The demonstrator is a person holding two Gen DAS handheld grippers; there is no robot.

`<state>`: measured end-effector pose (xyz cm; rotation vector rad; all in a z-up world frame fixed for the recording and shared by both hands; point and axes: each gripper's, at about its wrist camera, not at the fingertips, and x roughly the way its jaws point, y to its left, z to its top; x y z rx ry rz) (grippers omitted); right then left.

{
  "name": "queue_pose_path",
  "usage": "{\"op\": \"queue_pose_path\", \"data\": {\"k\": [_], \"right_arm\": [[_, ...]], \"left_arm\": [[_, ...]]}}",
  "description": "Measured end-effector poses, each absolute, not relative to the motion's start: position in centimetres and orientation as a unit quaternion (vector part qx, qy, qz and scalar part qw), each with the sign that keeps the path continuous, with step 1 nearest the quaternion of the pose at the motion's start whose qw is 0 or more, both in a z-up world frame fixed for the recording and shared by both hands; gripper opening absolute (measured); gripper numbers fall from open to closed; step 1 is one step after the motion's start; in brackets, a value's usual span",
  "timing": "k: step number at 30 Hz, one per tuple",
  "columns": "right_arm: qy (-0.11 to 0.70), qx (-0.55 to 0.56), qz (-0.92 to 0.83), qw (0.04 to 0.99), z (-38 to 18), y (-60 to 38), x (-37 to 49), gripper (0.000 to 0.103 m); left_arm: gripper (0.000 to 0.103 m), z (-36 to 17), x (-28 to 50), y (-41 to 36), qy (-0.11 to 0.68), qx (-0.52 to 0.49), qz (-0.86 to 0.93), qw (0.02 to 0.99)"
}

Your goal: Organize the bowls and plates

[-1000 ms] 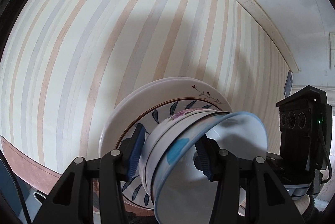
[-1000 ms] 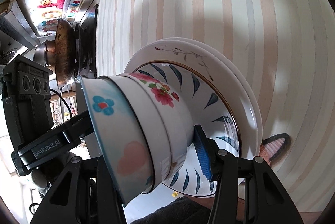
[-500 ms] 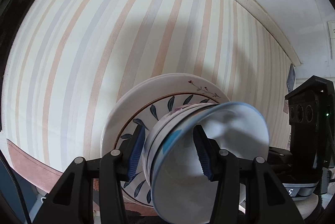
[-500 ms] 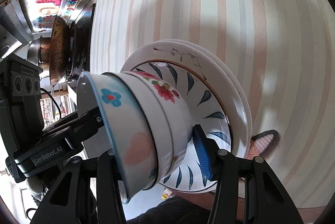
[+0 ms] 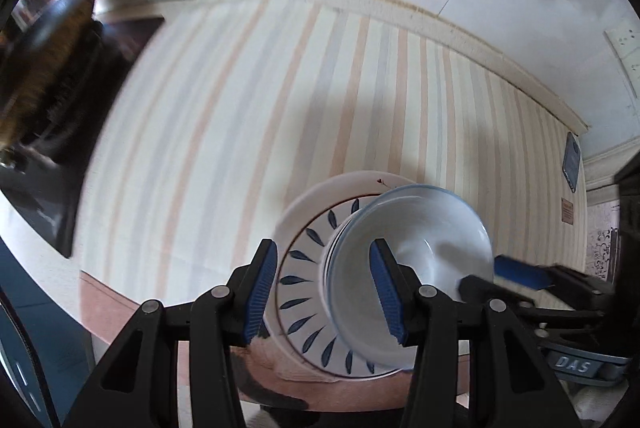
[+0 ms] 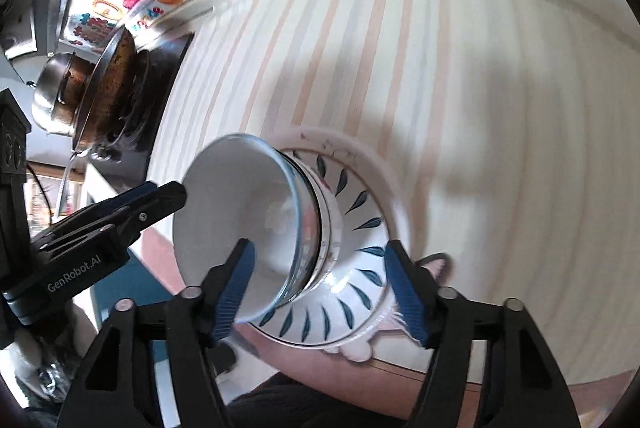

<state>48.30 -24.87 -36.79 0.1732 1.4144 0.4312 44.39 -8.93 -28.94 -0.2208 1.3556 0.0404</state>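
Bowls point(image 5: 412, 268) sat nested in a small stack on a leaf-patterned plate point(image 5: 308, 276), which itself lay on a larger white plate point(image 5: 320, 196), all resting on the striped cloth of the bench point(image 5: 240, 116) near its front edge. The left claw point(image 5: 324, 288) stood wide, empty; its left blue pad hung over the plates' near rim and its right pad showed in front of the top bowl's white inside, though the blur left it unclear whether either pad touched crockery. In the right wrist view the right claw point(image 6: 320, 292) was likewise spread wide and gripped nothing, the bowl stack point(image 6: 256, 224) lying between its fingers and slightly ahead, the left pad in front of the top bowl's rim and the right pad beside the outer edge of the leaf plate point(image 6: 360, 228). Each claw appeared in the other's view, close beside the bowls on opposite sides. At the bench's far left end a dark stove point(image 6: 160, 100) carried a browned pan point(image 6: 108, 92) and a steel pot point(image 6: 56, 96), below bright stickers point(image 6: 120, 0) on the wall.
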Motion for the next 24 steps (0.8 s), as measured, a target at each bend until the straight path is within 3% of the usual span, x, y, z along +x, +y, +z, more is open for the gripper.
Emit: {"op": "queue_pose_path", "data": {"k": [1, 3, 6, 20, 22, 24], "right_arm": [[0.632, 0.071, 0.188, 0.748, -35.8, -24.9, 47.6, 0.079], [0.614, 0.061, 0.171, 0.768, -34.1, -25.0, 46.5, 0.086], [0.593, 0.063, 0.140, 0.790, -32.1, -25.4, 44.8, 0.091], [0.508, 0.076, 0.049, 0.857, -25.6, -23.7, 34.0, 0.099], [0.491, 0.075, 0.038, 0.867, -24.4, -23.4, 32.2, 0.099], [0.474, 0.071, 0.028, 0.877, -22.9, -23.1, 30.3, 0.100]], "left_arm": [[0.055, -28.4, 43.9, -8.8, 0.618, -0.097, 0.021, 0.780], [0.076, -27.2, 42.9, -8.7, 0.603, -0.086, 0.025, 0.793], [0.090, -25.9, 41.6, -8.2, 0.583, -0.074, 0.029, 0.809], [0.092, -19.5, 35.1, -6.4, 0.483, -0.032, 0.006, 0.875], [0.101, -18.4, 33.8, -6.3, 0.470, -0.028, -0.011, 0.882], [0.103, -17.4, 32.7, -6.3, 0.466, -0.025, -0.025, 0.884]]}}
